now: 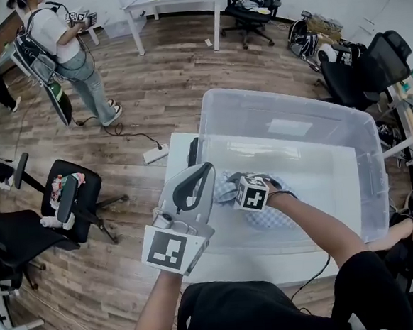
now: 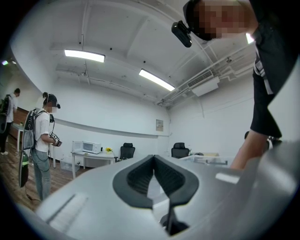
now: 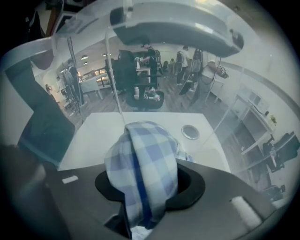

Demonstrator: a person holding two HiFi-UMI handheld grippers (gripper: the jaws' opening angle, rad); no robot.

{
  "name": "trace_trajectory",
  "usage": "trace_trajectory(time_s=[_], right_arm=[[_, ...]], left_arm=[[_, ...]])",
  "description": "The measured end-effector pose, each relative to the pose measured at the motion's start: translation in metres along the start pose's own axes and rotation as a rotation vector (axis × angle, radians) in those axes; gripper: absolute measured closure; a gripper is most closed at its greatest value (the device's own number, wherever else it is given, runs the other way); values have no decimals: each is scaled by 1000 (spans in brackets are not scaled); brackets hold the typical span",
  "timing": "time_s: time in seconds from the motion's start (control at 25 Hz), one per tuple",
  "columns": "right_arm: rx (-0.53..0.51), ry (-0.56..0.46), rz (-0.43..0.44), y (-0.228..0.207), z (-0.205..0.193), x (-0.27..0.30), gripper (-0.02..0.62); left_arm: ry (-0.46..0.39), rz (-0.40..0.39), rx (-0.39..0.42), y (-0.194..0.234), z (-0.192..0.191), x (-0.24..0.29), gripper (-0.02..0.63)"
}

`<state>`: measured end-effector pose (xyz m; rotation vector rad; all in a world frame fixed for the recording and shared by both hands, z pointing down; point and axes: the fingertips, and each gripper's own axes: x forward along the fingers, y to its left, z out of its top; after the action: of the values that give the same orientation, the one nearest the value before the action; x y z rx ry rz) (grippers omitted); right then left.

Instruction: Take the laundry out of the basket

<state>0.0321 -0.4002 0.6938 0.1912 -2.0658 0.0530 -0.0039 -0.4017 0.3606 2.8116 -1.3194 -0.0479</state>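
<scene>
Mostly blocked from the head view: the right gripper point(image 3: 146, 183) points down into the basket point(image 1: 287, 103). Its marker cube point(image 1: 253, 192) and the wrist sit over the jaws, so the grip doesn't read from up there. The basket's near wall is partly behind the right forearm. The blue-and-white checked cloth point(image 1: 227, 184) shows only in patches either side of the cube (one piece or two, can't tell from above).

The right gripper view settles it. The jaws are clamped on the checked cloth, partly closed, with a thick fold bunched between the dark pads point(image 3: 190, 187). The cloth bulges out ahead of the jaws over the white basket floor. Its lower end runs down between the jaws and is cut off by the bottom edge of the picture. Whether the rest of it touches the basket floor is not readable. The room beyond is hazy through the clear wall.

The left gripper point(image 2: 153, 157) is outside the basket, near the near left corner of the desk point(image 1: 179, 150), pointing level toward the far edge. Its jaws are together at the tips, with nothing between them.

The basket covers most of the desk, leaving a bare strip along the left edge. The cloth sits in the basket's near left part, i.e. toward the desk's near left corner, well inside the walls.
</scene>
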Motion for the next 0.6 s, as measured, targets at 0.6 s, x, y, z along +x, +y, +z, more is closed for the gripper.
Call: trace_trajectory(time_s=[0.6], right_arm=[[150, -329, -218, -5, 51, -144, 417]], left_arm=[[-19, -62, 39, -32, 6, 2, 598]])
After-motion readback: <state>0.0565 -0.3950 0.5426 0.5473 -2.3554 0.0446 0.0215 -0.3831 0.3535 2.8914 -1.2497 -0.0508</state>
